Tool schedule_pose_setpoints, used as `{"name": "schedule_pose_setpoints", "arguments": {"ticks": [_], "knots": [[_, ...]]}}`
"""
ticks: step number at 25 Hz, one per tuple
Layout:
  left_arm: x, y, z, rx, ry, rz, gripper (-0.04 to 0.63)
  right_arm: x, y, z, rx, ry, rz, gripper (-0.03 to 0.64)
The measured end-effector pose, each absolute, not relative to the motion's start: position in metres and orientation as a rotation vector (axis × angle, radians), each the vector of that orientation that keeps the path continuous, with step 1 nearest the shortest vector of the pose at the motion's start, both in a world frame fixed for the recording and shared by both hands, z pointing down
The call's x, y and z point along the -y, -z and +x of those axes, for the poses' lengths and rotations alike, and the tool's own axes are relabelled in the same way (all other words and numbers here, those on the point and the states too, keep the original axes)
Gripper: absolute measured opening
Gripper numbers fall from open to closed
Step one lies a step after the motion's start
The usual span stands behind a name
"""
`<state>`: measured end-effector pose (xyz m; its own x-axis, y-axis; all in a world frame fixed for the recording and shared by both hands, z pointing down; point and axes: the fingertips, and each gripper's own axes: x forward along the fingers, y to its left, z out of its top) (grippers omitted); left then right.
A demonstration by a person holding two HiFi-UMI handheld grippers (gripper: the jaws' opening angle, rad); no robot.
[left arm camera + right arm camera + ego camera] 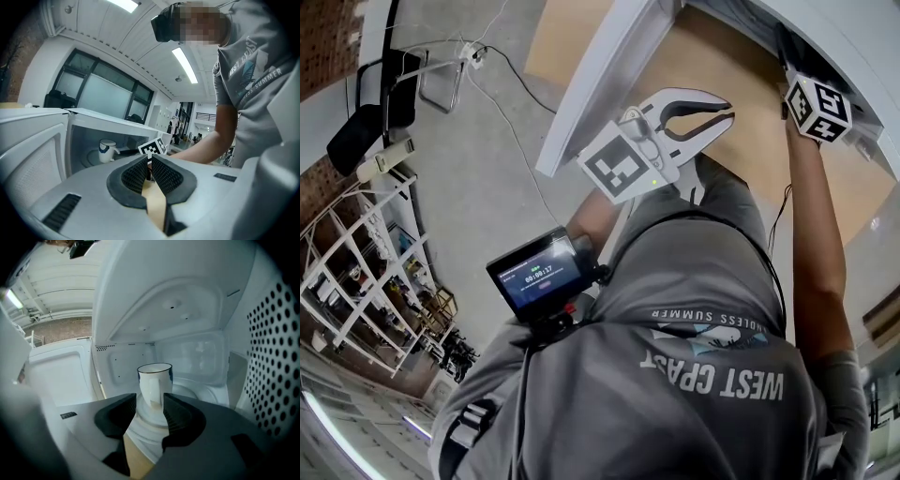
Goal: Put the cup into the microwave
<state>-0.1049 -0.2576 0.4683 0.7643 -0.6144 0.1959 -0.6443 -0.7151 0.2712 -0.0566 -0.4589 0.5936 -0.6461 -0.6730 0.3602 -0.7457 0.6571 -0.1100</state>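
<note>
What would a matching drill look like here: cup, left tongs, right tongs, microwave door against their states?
Things:
1. cup
2. left tongs
3. right tongs
4. microwave door

States:
A. swung open
B. shut, nothing held
C. upright on the turntable
D. jaws apart, not gripping

Pairs: 1-C, 2-B, 3-D, 4-A

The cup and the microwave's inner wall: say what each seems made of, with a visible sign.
Cup: probably glazed ceramic, glossy white with a dark rim line; its side shows soft reflections. Microwave's inner wall: likely painted sheet metal, smooth white with pressed shapes and small punched holes; plastic cannot be ruled out.
</note>
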Motion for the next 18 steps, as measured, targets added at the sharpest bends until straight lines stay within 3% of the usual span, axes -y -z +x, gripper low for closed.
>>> {"name": "schedule_pose_setpoints", "arguments": {"ticks": [8,9,11,18], "knots": [[0.229,-0.473,-0.107,0.941,-0.128,2.703,0.025,0.417,-0.596,-0.048,2.590,-0.410,1.201,0.175],[0.224,-0.474,-0.107,0.937,-0.130,2.719,0.025,0.409,-0.596,-0.047,2.602,-0.424,1.189,0.164],[0.213,-0.478,-0.107,0.929,-0.132,2.748,0.025,0.387,-0.594,-0.051,2.646,-0.461,1.122,0.023],[0.186,-0.489,-0.109,0.920,-0.138,2.827,0.025,0.307,-0.565,-0.070,2.794,-0.462,0.875,0.018]]}}
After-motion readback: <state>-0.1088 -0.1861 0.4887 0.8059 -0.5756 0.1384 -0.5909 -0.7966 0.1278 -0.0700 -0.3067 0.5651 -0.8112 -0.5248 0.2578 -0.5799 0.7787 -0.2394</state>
